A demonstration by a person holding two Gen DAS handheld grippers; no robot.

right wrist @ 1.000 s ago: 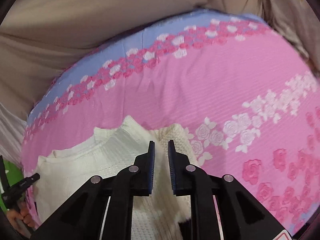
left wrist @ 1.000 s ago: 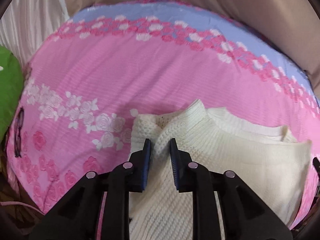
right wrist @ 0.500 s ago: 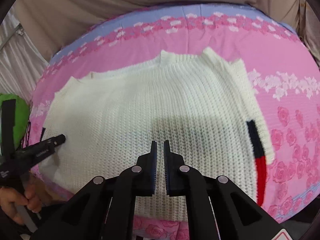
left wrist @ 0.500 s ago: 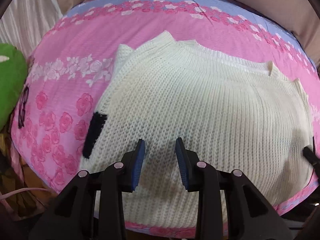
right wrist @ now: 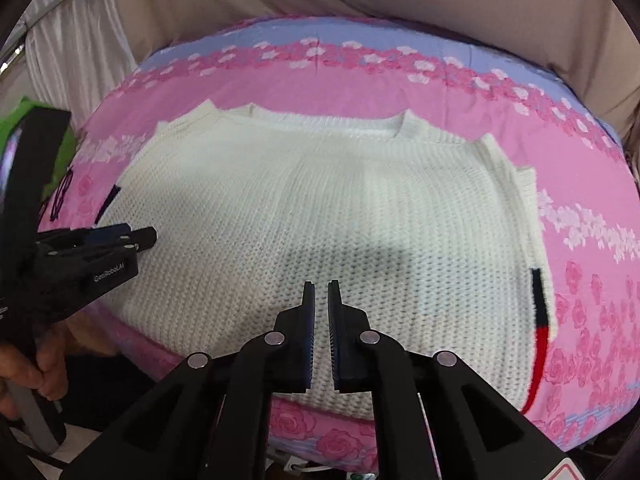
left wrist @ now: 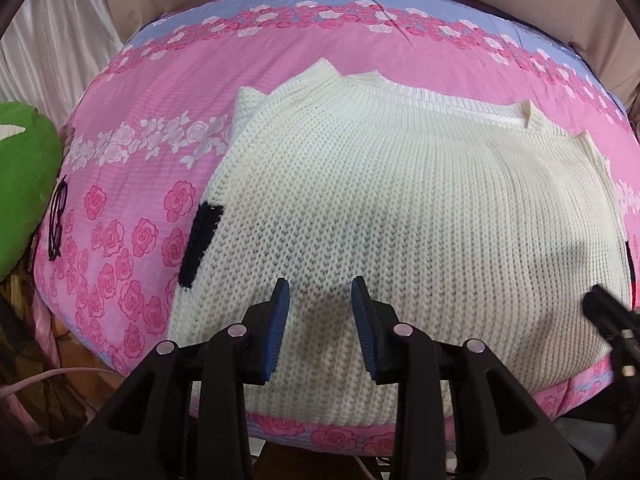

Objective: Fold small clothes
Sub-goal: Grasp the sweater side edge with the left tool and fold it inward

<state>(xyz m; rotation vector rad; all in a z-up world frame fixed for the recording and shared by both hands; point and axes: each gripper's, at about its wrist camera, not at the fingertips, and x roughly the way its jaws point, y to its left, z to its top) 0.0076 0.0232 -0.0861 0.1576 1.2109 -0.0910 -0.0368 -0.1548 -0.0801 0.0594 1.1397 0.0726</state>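
A cream knitted sweater (left wrist: pixel 400 200) lies flat on the pink flowered cover (left wrist: pixel 160 120), neck at the far side, sleeves folded in. A dark cuff stripe (left wrist: pixel 200 240) shows at its left edge. In the right wrist view the sweater (right wrist: pixel 320 208) has a black and red stripe (right wrist: pixel 538 320) at its right edge. My left gripper (left wrist: pixel 320 292) is open and empty above the sweater's near hem. My right gripper (right wrist: pixel 321 292) hangs above the near hem, jaws nearly together with a thin gap, holding nothing. The left gripper also shows in the right wrist view (right wrist: pixel 140 238).
A green cushion (left wrist: pixel 24 184) lies at the left edge, with dark-framed glasses (left wrist: pixel 58 220) beside it. Beige and white curtains (right wrist: pixel 360 0) hang behind the bed. A pink cable (left wrist: pixel 40 380) trails below the near left edge.
One second ago each gripper pinched a sweater fold. Both have since let go and pulled back toward the near edge. The sweater now lies flat.
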